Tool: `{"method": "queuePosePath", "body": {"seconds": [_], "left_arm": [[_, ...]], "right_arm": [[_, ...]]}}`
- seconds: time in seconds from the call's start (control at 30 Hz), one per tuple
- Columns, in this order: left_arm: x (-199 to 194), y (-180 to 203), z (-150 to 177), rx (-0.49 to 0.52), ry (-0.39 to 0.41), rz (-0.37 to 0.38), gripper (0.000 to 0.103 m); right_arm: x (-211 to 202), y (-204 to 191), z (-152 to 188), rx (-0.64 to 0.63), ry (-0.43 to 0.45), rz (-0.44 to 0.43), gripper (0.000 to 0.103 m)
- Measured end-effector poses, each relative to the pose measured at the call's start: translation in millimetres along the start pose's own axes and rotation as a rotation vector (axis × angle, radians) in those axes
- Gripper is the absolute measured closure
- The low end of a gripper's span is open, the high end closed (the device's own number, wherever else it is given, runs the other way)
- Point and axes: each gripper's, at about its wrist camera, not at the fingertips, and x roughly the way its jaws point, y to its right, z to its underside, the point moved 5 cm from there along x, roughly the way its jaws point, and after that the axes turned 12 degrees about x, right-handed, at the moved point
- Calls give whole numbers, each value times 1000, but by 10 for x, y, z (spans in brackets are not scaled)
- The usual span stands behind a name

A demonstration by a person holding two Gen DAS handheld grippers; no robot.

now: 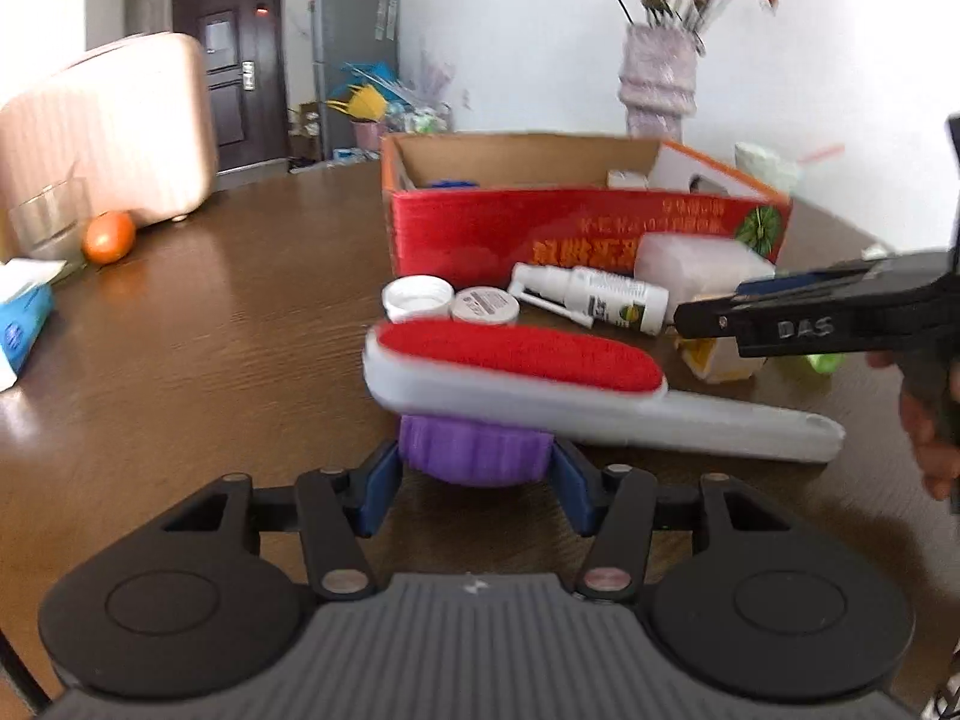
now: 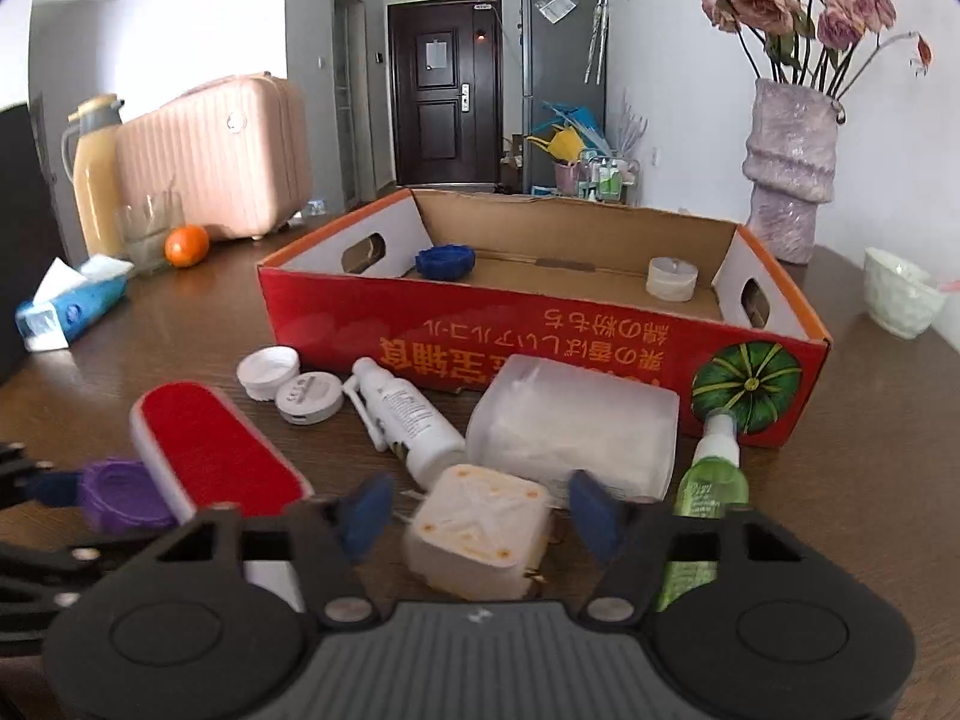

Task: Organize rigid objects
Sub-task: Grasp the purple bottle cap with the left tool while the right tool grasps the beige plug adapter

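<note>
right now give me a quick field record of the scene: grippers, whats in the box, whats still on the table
left gripper: shut on purple cap
right gripper: open, fingers either side of cream cube, not touching
box: red cardboard, open top
in box: blue cap; small white jar
on table before box: lint brush; white spray bottle; green spray bottle; translucent container; two white lids

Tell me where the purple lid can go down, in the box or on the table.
Box: bare floor between the blue lid and the white tub. Table: bare wood left of the brush, toward the orange. Crowded before the box: caps, spray bottle, clear case, green bottle.
</note>
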Motion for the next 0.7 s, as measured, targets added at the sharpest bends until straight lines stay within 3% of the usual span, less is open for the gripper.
{"method": "queuePosePath", "body": {"seconds": [0.1,0.17,0.33,0.4,0.47,0.6,0.7], "left_arm": [[-209,-40,4,-43,55,-13,48],[-323,-52,2,-57,82,-26,48],[-551,-34,-5,-58,120,-57,48],[-673,-3,-23,-48,150,-67,48],[-769,25,-37,-41,172,-69,48],[-830,86,-72,-37,192,-73,48],[-782,109,-100,-31,187,-67,48]], "right_arm": [[-44,4,3,-12,11,8,56],[-132,4,4,-24,42,24,66],[-272,68,86,-13,51,49,66],[-361,96,134,-11,60,34,74],[-425,131,172,-8,62,32,74],[-482,177,211,-4,70,-1,49],[-412,209,197,-5,53,1,46]]}}
